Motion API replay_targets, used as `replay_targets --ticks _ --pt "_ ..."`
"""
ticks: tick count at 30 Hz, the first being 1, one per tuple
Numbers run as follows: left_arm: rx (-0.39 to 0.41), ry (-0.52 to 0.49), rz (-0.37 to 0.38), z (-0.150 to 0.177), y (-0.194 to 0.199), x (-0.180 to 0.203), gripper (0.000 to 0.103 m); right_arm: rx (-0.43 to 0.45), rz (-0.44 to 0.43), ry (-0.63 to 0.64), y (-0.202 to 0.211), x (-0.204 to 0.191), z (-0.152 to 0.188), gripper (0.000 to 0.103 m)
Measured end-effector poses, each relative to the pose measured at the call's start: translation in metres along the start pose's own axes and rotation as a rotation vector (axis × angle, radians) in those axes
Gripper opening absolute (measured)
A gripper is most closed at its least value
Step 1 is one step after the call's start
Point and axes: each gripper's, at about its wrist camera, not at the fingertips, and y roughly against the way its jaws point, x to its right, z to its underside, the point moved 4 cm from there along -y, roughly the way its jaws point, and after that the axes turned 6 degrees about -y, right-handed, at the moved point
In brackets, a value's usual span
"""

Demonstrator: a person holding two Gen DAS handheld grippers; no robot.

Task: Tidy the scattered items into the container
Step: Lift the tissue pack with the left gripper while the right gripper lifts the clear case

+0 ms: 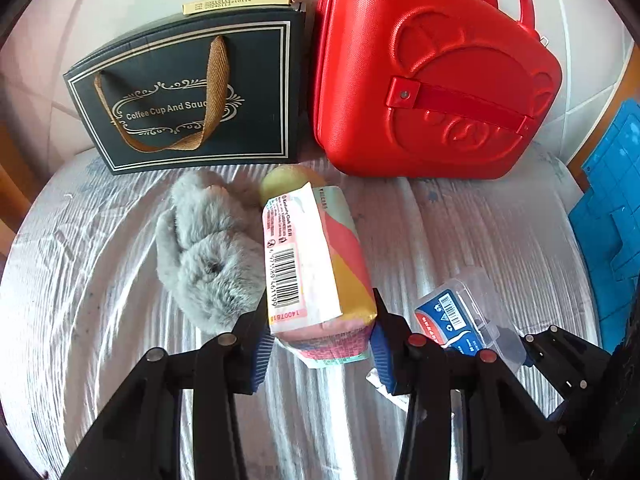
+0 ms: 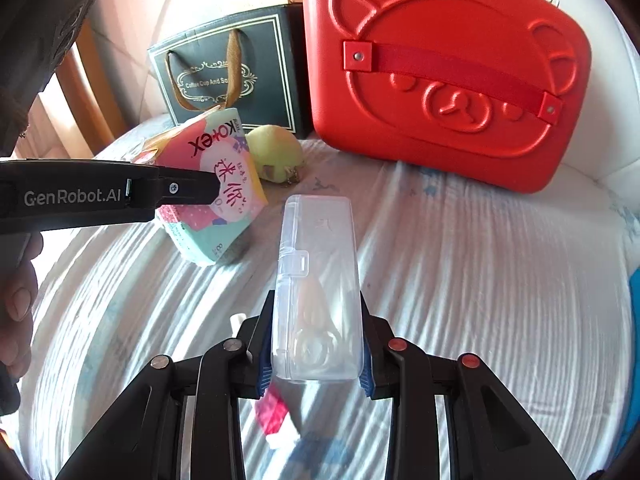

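Landmark: red case (image 1: pixel 436 76), closed, standing at the back of the bed (image 1: pixel 100 280).
Left hand-held gripper (image 1: pixel 322 344): closed on the near end of a pastel pad pack (image 1: pixel 316 264), in front of the case.
Right hand-held gripper (image 2: pixel 318 372): clamped tight on a clear plastic box (image 2: pixel 318 288), in front of the case.
Progress: early, I judge; two items gripped, nothing inside the case, and it is not yet opened.
Left to do: grey plush toy (image 1: pixel 208 248) and a pale fruit (image 2: pixel 274 156), both before the case; gift bag (image 1: pixel 188 92) beside it.
Left view only: plush toy, the pack's barcode.
Right view only: bear face on the case, a person's fingers (image 2: pixel 18 292).
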Motion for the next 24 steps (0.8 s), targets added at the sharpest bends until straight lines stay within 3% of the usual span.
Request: replay_targets --ticks 6,24 --pt "0.012 0.002 -0.031 0.011 0.030 -0.005 0.042 0.004 0.000 0.001 0.041 -0.006 0.007 0.032" --pt "0.094 0.053 -0.115 0.050 0.184 0.014 0.042 0.091 -0.068 0.041 0.229 -0.033 0.014 0.032"
